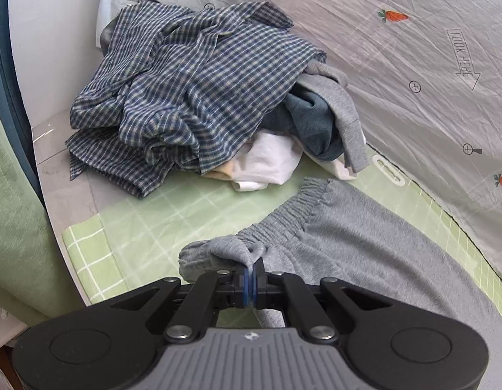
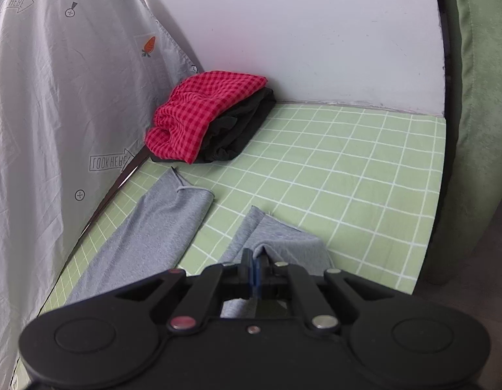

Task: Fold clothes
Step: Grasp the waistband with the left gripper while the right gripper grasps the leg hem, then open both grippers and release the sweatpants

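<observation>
Grey sweatpants (image 1: 364, 243) lie on the green checked sheet (image 1: 147, 227). My left gripper (image 1: 251, 268) is shut on a pinch of fabric at the near corner of the elastic waistband (image 1: 299, 204). In the right wrist view, my right gripper (image 2: 256, 265) is shut on the hem of the near grey trouser leg (image 2: 283, 243). The other leg (image 2: 160, 224) lies flat to the left, its cuff toward the far wall.
A heap of unfolded clothes topped by a blue plaid shirt (image 1: 192, 91) sits at the far left. A folded stack, red gingham on black (image 2: 205, 120), sits against the wall. A grey printed cloth (image 2: 56, 113) hangs along one side, a green cushion (image 2: 471, 130) on the other.
</observation>
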A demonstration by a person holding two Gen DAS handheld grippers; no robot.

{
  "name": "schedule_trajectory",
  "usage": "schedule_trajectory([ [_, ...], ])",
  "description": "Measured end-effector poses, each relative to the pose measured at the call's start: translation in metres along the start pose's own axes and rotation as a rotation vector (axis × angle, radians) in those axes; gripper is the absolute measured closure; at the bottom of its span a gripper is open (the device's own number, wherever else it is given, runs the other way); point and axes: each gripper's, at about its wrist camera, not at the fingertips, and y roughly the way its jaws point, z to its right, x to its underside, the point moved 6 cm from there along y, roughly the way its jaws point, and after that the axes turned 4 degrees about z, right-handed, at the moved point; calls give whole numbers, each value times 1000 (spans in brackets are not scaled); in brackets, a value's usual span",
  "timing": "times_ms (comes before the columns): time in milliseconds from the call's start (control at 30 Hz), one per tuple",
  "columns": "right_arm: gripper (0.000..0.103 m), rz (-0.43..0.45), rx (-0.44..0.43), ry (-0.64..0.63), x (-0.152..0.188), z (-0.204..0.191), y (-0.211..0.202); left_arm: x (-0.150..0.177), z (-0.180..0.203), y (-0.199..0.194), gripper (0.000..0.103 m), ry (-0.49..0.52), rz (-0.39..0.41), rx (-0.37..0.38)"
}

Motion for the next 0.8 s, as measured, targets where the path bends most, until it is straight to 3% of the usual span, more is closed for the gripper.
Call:
schedule_trajectory([
  [367, 101, -11, -14, -100, -23, -68, 64, -37, 69, 60, 100, -38, 0, -12],
  [500, 101, -51, -60, -106, -50, -128, 127, -52, 95, 84, 101, -53, -2, -16],
  [567, 101, -80, -105, -139, -60, -164, 164, -70, 124, 110, 100, -18, 19, 21],
  [633, 96, -108, -153, -211, -65, -205, 199, -82, 151, 132, 84, 25, 21, 39],
  [667, 79, -114, -159, -247, -65, -224, 212, -86, 164, 141, 78, 43, 15, 40],
  [700, 70, -119, -165, -283, -65, -242, 225, -90, 176, 150, 68, 62, 8, 40],
  [767, 57, -121, -123, -301, -50, -233, 221, -89, 185, 153, 52, 72, 18, 34],
  [800, 52, -121, -100, -309, -42, -227, 217, -84, 183, 148, 35, 66, 31, 28],
])
